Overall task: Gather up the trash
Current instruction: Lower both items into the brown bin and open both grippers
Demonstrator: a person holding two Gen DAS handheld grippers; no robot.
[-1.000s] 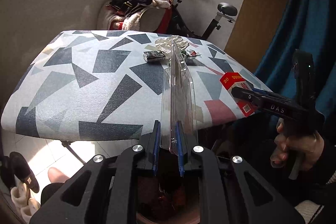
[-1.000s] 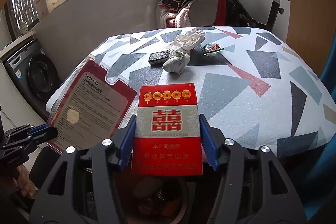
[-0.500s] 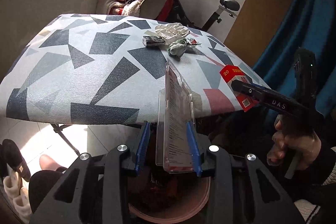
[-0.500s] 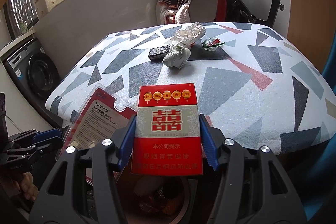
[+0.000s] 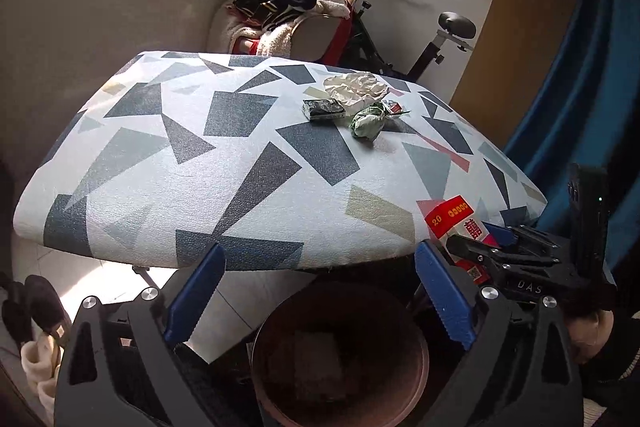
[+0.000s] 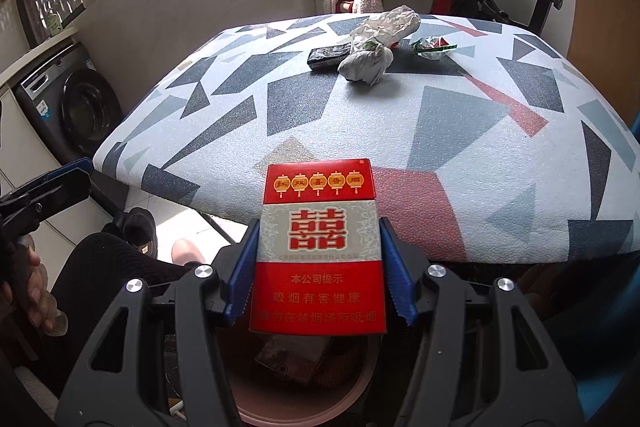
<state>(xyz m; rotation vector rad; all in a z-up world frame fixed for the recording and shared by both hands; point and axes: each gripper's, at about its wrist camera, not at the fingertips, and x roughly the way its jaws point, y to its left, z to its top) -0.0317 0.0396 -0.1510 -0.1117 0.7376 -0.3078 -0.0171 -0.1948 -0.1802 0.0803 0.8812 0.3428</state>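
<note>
The left tool (image 5: 316, 297) stands wide apart and empty above the round bin (image 5: 340, 359), whose dim contents are hard to make out; the surface (image 5: 240, 163) ends just beyond, with bare floor to its left; a dark packet (image 5: 323, 109), a green wad (image 5: 368, 123) and white crumpled paper (image 5: 356, 87) cluster at its far right; the right tool (image 6: 318, 267) is clamped on the red cigarette pack (image 6: 318, 247), over the bin's near rim.
</note>
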